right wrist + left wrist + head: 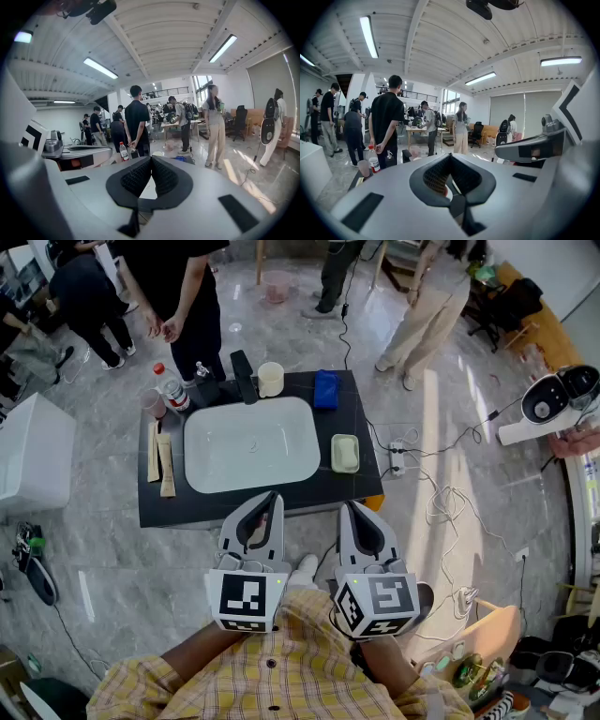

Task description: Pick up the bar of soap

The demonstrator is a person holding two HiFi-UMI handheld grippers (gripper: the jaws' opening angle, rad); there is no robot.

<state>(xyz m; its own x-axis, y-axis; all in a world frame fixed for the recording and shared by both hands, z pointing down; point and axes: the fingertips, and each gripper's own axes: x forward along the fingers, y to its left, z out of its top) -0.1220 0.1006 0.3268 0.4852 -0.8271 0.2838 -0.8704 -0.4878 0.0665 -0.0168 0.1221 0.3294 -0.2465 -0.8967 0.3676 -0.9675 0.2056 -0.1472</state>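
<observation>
The bar of soap [345, 452] is pale green and lies in a dish on the right end of the black counter [309, 486], beside the white sink [251, 444]. Both grippers hover at the counter's near edge, held side by side. My left gripper [275, 496] [450, 157] is shut with nothing in it, in front of the sink. My right gripper [345, 507] [151, 159] is also shut and empty, just short of the soap and a little to its near side. The soap does not show in either gripper view.
At the counter's back stand a black faucet [243, 376], a cream cup [271, 379], a blue cloth [325, 388], a red-capped bottle [173, 391] and a pink cup [153, 403]. Wooden pieces [160, 461] lie left of the sink. Cables and a power strip [398, 457] lie on the floor to the right; several people stand beyond.
</observation>
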